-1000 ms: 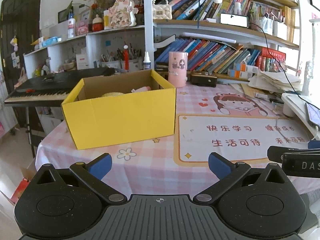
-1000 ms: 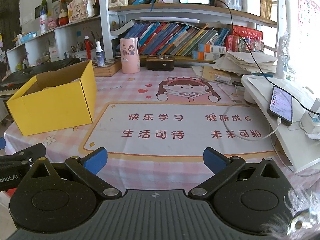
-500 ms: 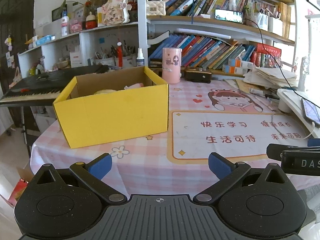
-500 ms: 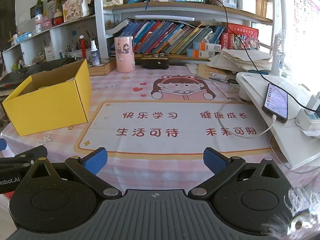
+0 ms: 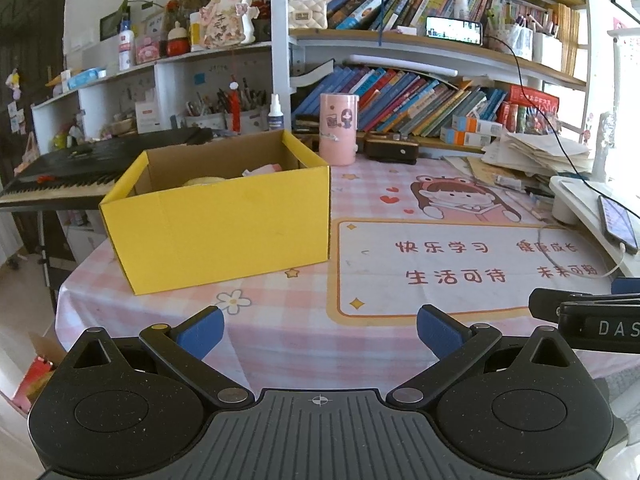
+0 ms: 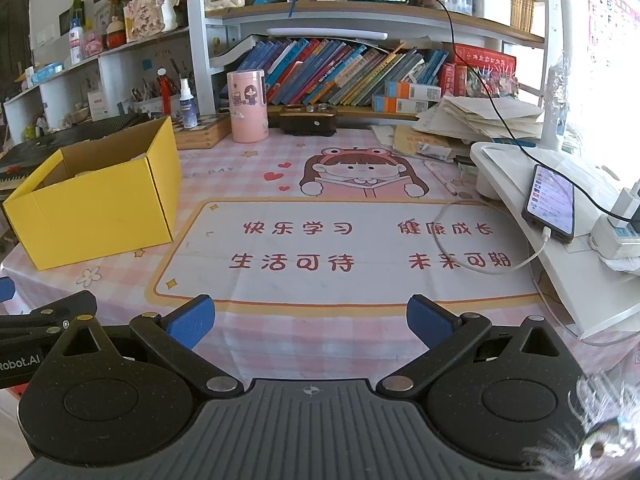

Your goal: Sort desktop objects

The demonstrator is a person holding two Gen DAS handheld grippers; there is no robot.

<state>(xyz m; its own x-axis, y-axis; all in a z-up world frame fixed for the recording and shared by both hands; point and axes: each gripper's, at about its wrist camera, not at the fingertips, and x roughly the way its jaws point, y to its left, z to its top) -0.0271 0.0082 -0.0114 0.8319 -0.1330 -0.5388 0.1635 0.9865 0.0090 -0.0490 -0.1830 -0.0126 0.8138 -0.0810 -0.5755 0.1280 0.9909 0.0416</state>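
Both the left hand-held gripper [image 5: 318,330] and right hand-held gripper [image 6: 310,322] are hovering spread and empty before the table [image 6: 360,184], its yellow box [image 5: 224,216] sitting unobstructed near a pink cup [image 5: 338,128].

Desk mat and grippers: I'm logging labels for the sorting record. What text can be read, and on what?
"快乐学习", "健康成长", "生活可待", "未来可期": desk mat.
"DAS", cut off at the frame edge: right gripper body.
"Robot.AI", its start cut off: left gripper body.
Book spines, phone screen, wall chart: too small or blurred.
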